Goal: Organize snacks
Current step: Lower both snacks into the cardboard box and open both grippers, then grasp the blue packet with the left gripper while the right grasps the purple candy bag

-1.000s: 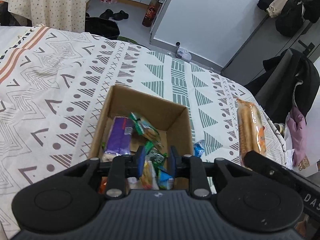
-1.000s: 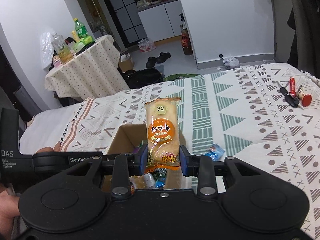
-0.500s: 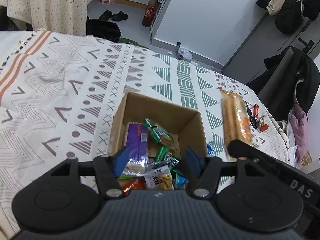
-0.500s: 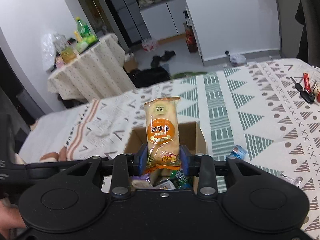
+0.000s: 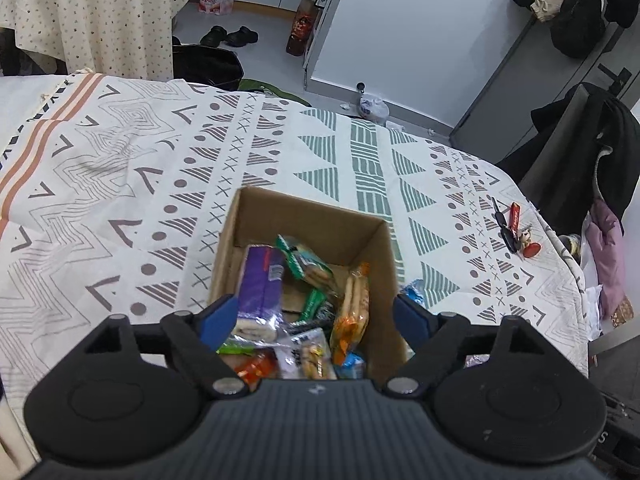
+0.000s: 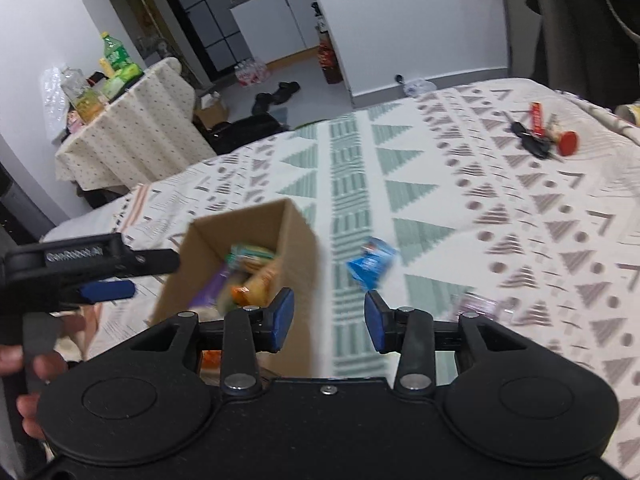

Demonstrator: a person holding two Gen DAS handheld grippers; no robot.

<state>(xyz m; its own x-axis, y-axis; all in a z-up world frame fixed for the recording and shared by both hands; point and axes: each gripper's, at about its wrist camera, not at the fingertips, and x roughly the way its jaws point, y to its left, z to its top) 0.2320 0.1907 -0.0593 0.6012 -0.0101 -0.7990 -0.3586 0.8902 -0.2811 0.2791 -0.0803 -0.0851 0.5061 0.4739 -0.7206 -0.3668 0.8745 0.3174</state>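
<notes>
Both claws stood empty over the bed (image 5: 120,168). Left claw (image 5: 316,316) had its jaws spread wide, straddling the near end of the cardboard box (image 5: 304,216), nothing between the pads. Right claw (image 6: 328,320) was open to a moderate gap, holding nothing, positioned just right of the box (image 6: 296,240) above the patterned bedspread; this view was motion-blurred. Inside the box lay a heap of snacks: a purple packet (image 5: 262,280) along the left wall, a green packet (image 5: 308,264) at centre, and an orange rice-cracker pack (image 5: 354,304) leaning against the right wall. One blue packet (image 6: 372,264) lay on the bedspread just outside the box's right wall. Keys (image 5: 514,228) lay well apart, near the bed's right edge. A hand (image 6: 36,364) gripped the left tool's handle.
</notes>
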